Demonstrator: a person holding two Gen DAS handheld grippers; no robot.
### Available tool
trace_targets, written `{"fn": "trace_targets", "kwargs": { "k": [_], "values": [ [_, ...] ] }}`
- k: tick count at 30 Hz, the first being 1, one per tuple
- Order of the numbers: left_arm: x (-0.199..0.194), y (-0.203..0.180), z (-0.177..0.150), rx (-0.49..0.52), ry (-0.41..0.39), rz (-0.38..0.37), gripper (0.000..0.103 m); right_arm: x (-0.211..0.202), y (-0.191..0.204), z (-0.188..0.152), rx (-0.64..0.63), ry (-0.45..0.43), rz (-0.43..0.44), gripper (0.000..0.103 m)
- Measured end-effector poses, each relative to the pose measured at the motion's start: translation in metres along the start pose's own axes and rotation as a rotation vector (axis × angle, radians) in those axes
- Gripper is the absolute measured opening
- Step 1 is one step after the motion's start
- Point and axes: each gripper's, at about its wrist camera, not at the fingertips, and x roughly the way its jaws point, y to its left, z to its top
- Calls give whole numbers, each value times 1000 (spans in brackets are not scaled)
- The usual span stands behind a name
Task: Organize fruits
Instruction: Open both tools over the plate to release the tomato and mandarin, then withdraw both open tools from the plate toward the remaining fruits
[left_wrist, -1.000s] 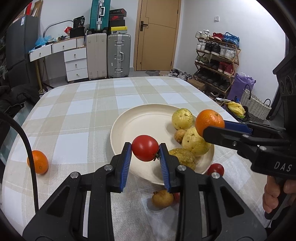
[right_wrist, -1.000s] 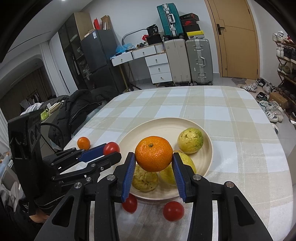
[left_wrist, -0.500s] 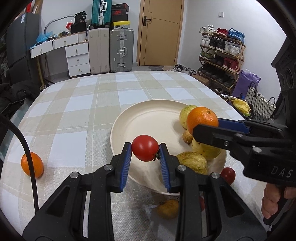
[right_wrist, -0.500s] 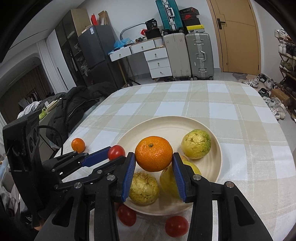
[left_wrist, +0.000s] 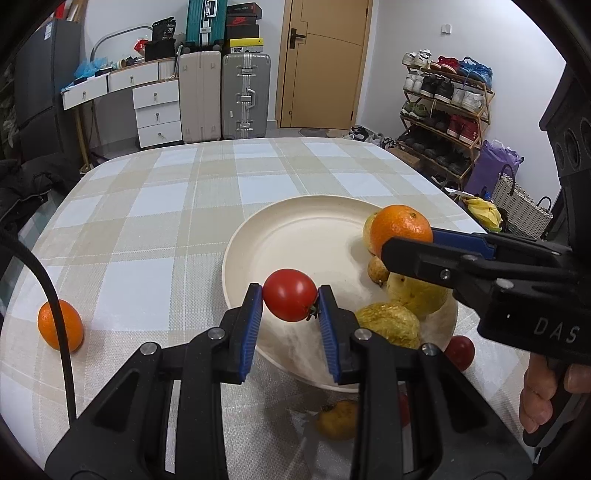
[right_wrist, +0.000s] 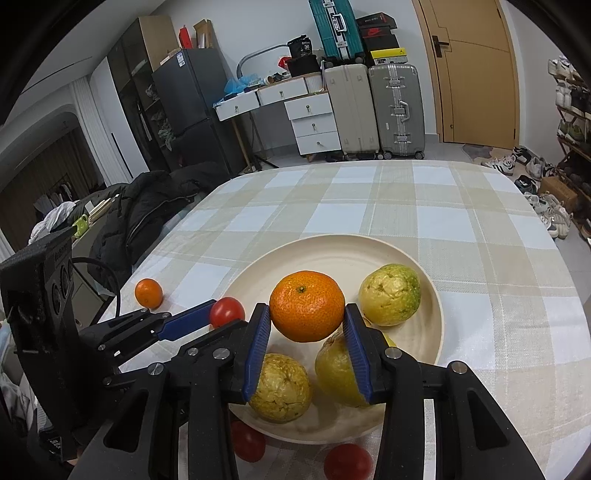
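Left tongs (left_wrist: 290, 295) clenched on a tomato (left_wrist: 290, 294), poised over the near rim of the cream plate (left_wrist: 295, 236). Right tongs (right_wrist: 306, 314) grip an orange (right_wrist: 306, 311) above three yellow-green fruits (right_wrist: 389, 294) crowding the plate. On the bench (left_wrist: 147, 221), left of the left tongs, a second orange (left_wrist: 59, 325); loose tomatoes (right_wrist: 347, 461) lie below both.

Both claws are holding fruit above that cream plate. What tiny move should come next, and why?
Probably lower the left gripper a little and set its red tomato on the bare middle of the round cream plate. The right gripper, clamping the orange mandarin, hangs over the yellow-green fruits crowding that side.
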Motion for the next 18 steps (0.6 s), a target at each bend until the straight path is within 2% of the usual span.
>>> {"fn": "trace_targets", "kwargs": {
  "k": [9,12,13,15,16,18],
  "values": [
    [-2,1,-2,-6,-6,17,28,-1,0,-1,-3,-4,-9,42],
    [-4,3,-3,-11,-7,10,31,-6,-1,-3,1,-16,2,50],
    [-6,4,-4,-13,-2,5,34,-10,-2,-4,5,-26,-1,55],
    [-13,6,-6,-16,-14,4,53,-14,-2,-5,8,-31,3,64],
    [-18,6,-7,-17,-25,7,58,-16,-1,-6,6,-32,5,72],
    [-29,9,-9,-23,-56,14,82,-24,2,-8,-11,-53,-12,83]
  ]
}}
